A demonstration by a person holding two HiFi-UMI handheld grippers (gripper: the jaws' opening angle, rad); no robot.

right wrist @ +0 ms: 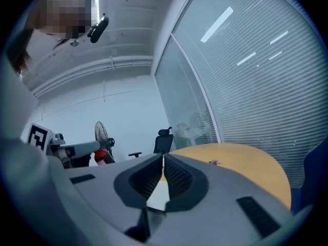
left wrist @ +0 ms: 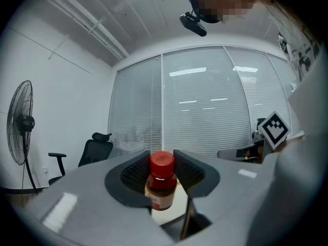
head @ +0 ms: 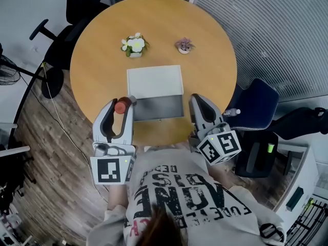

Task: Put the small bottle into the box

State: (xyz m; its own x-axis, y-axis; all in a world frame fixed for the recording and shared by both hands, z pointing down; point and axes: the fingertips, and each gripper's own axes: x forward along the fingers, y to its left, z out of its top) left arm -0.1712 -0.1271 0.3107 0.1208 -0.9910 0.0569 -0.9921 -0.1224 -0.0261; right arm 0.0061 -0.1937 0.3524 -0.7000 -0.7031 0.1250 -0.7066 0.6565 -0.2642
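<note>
bottle (head: 120,107) clamped in left gripper (head: 123,102), just at 9 o'clock of open box (head: 159,107); not in yet; right gripper (head: 198,99) closed, empty; remaining: carry over box, release

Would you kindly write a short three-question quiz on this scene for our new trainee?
1. True or false: the left gripper is shut on the small bottle.
2. The box on the table is: A open; B closed; C upside down.
3. How many potted plants stand beyond the box?
Key: 1 true; 2 A; 3 two.
</note>
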